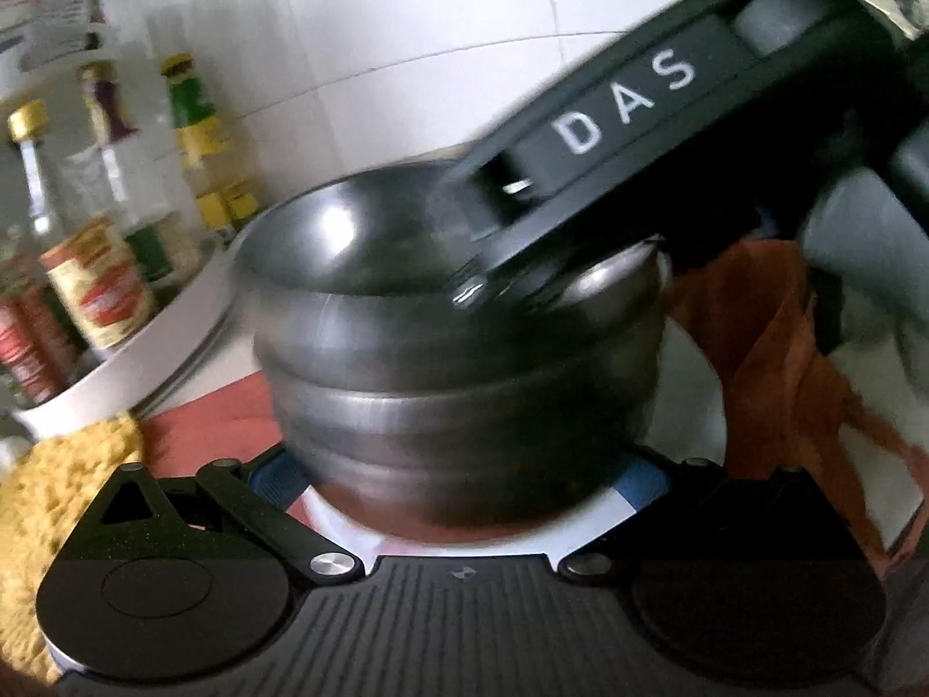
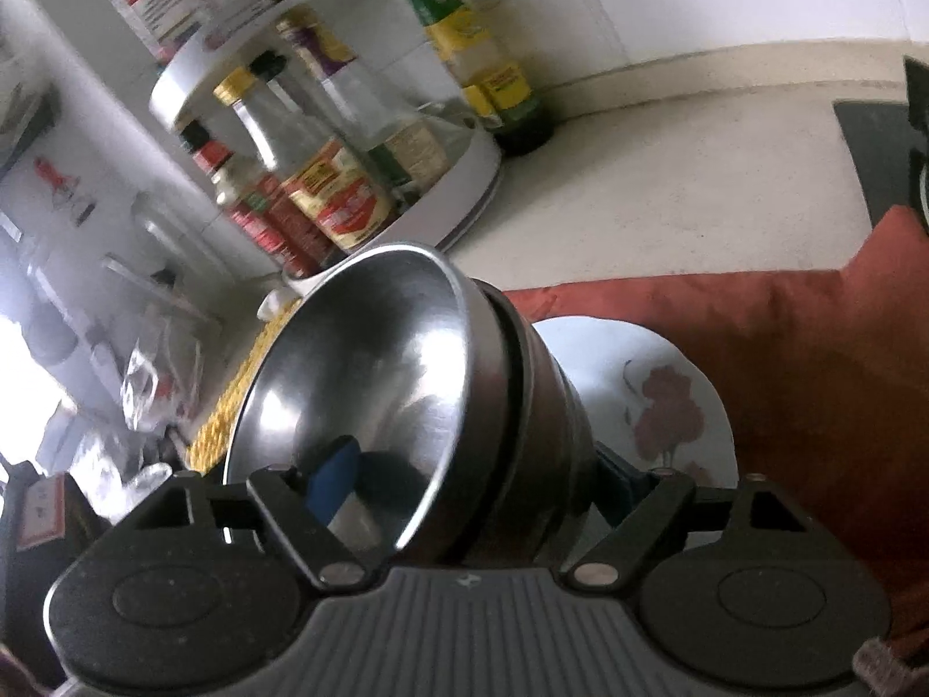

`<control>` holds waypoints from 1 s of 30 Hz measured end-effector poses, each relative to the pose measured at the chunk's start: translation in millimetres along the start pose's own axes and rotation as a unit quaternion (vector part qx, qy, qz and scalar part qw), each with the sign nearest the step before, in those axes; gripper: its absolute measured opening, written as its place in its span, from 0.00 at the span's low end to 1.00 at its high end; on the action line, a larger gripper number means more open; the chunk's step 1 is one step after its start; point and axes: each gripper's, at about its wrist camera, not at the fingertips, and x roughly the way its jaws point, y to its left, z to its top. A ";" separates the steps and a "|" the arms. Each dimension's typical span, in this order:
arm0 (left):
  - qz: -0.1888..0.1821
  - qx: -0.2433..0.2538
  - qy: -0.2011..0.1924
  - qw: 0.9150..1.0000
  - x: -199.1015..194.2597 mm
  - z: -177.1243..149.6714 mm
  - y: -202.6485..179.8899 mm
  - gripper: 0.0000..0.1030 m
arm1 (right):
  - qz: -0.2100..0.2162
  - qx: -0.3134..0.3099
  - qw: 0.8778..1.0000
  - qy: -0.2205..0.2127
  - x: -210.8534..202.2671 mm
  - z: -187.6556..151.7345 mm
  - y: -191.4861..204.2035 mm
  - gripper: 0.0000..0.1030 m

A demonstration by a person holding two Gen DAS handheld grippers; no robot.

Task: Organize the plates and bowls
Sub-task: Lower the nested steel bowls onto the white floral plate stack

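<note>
I am holding a stack of steel bowls (image 1: 458,348) between both grippers over a white flowered plate (image 2: 656,383) lying on an orange cloth (image 2: 784,348). In the left view the stack is sitting upright, mouth up, its axis vertical; in the right view it is leaning, mouth tilting toward the left and toward the camera.

My left gripper (image 1: 464,482) is straddling the base of the stack — its blue pads (image 1: 644,479) are sitting at either side of the lowest bowl, though blur is keeping me from telling whether they are pressing. My right gripper (image 2: 464,482) is closing over the top bowl's rim: one blue pad (image 2: 334,479) is sitting inside the bowl, the other finger is running outside the wall, so the wall is standing between the jaws. Whether they are already clamping I cannot tell. In the left view that gripper's black body, lettered "DAS", is reaching across the rim from the upper right.

Just behind the stack, a white rack (image 2: 464,186) is carrying sauce bottles (image 2: 342,197) on two tiers; a green-capped bottle (image 2: 464,40) is standing beside it against the tiled wall. A yellow sponge cloth (image 1: 58,499) is lying to the left — close to the bowls. The top bowl is holding nothing but the pad.
</note>
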 end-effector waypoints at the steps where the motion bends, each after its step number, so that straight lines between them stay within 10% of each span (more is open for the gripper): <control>1: 0.007 0.005 0.003 1.000 -5.7 -1.6 0.5 1.00 | -0.013 -0.015 1.000 -0.007 -3.0 -0.7 3.4 0.67; 6: -0.009 -0.016 0.008 1.000 -23.0 -9.6 6.0 1.00 | -0.009 -0.024 1.000 -0.003 -7.3 0.5 6.1 0.46; 20: 0.014 0.033 0.006 0.999 -8.2 7.0 -5.0 1.00 | -0.096 -0.098 0.990 -0.032 -17.0 4.2 14.9 0.44; 30: -0.015 -0.082 0.027 0.996 -28.7 -1.2 29.7 1.00 | -0.078 -0.067 0.994 -0.042 -30.1 2.6 15.7 0.44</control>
